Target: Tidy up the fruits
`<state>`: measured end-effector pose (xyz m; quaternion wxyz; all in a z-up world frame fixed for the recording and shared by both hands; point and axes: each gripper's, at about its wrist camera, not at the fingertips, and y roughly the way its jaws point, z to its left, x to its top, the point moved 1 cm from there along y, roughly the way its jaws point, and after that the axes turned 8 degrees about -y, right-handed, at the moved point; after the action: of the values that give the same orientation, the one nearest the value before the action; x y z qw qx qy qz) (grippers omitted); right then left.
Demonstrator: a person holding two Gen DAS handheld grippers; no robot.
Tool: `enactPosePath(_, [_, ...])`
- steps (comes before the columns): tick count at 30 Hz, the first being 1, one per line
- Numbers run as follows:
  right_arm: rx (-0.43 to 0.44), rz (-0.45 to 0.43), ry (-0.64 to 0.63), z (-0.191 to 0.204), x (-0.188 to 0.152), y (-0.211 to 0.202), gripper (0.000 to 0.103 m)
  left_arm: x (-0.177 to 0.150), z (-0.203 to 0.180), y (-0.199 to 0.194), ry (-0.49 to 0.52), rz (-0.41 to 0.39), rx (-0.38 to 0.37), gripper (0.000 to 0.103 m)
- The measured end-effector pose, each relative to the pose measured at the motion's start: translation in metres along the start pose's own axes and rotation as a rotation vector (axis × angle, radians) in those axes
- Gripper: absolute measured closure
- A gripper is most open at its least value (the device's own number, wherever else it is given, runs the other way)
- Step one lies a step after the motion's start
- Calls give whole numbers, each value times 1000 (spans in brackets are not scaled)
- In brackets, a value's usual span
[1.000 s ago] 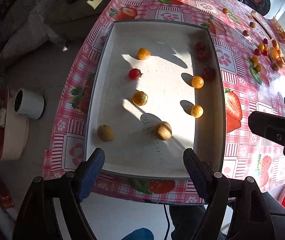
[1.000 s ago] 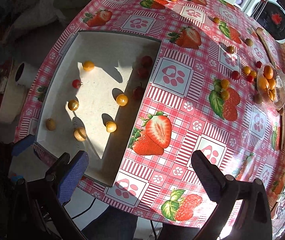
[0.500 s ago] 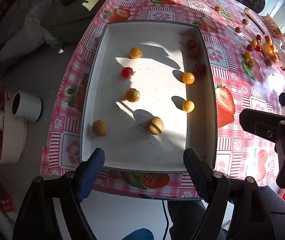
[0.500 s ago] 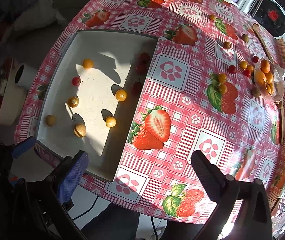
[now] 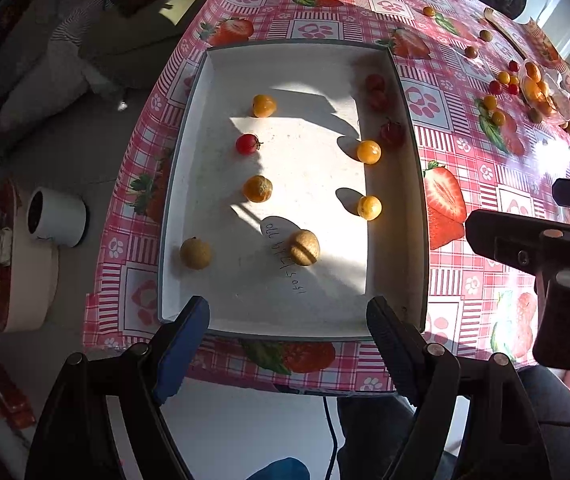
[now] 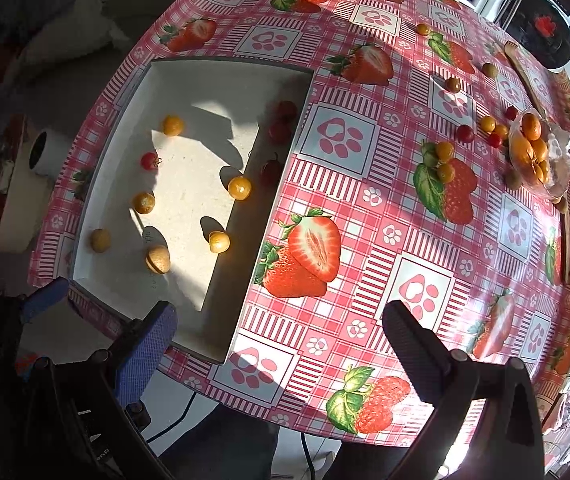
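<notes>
A white tray point(image 5: 385, 264) point(image 6: 241, 240) lies on the strawberry-print tablecloth and holds several small fruits: orange ones point(image 5: 369, 207), a red cherry tomato point(image 5: 247, 144), dark red ones in shadow point(image 5: 391, 133), and two tan ones point(image 5: 304, 247) point(image 5: 196, 253). More fruits lie loose at the far right point(image 6: 444, 151), beside a clear container of orange fruit point(image 6: 531, 148). My left gripper point(image 5: 287, 338) hangs open over the tray's near edge, nothing between its fingers. My right gripper point(image 6: 279, 340) is open above the cloth right of the tray, empty.
The table edge runs just below both grippers; a cable and a person's dark trouser legs point(image 6: 225, 440) show beneath. A white cup point(image 5: 58, 222) and a pale oval dish point(image 5: 29, 280) sit on the floor at left. A wooden utensil point(image 6: 525, 76) lies far right.
The left wrist view has drifted a little, so the tray sits slightly further left and up. Both grippers stay open, and no fruit has moved.
</notes>
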<state>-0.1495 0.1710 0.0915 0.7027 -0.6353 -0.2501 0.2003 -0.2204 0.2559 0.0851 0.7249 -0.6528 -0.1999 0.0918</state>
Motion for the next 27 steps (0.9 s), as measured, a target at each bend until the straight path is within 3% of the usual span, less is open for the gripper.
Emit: enactPosePath(27, [7,3,0,4,-1,2,1,-1,1,2,8,7,10,21])
